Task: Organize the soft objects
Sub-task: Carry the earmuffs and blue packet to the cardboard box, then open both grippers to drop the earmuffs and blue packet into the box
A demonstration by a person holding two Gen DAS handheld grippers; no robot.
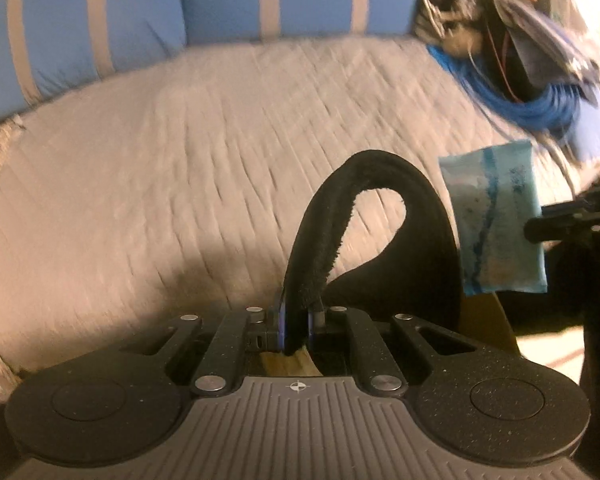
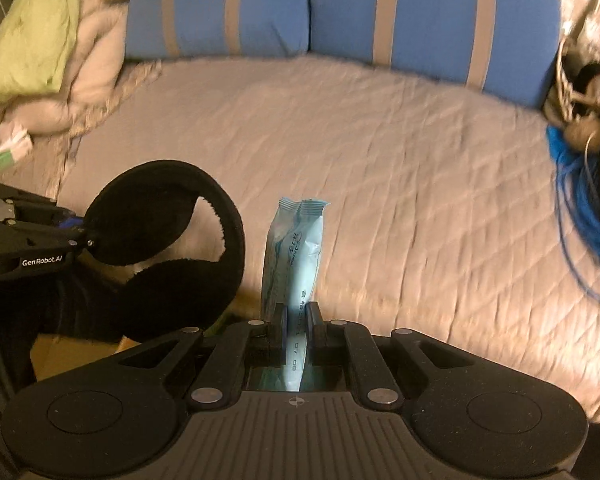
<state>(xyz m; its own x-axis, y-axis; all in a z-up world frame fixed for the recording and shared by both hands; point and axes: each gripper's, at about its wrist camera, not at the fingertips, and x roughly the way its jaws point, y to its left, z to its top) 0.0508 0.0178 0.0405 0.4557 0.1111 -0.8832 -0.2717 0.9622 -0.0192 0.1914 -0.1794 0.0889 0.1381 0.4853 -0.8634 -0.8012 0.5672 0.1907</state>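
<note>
Mid-task: the left gripper (image 1: 298, 316) clamps black earmuffs (image 1: 380, 220) at frame centre, the right gripper (image 2: 297, 316) clamps a blue packet (image 2: 294, 256) beside them, both held above the quilt (image 2: 380, 180), neither yet put away, their destination unseen.

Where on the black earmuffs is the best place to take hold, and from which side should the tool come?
Probably the thin fuzzy headband of the black earmuffs, not the wide padded cups: the band is narrow enough to fit between the fingers. Come across the band from the open side of its arch. The left tool already grips it this way, while the right tool holds the blue packet.
</note>
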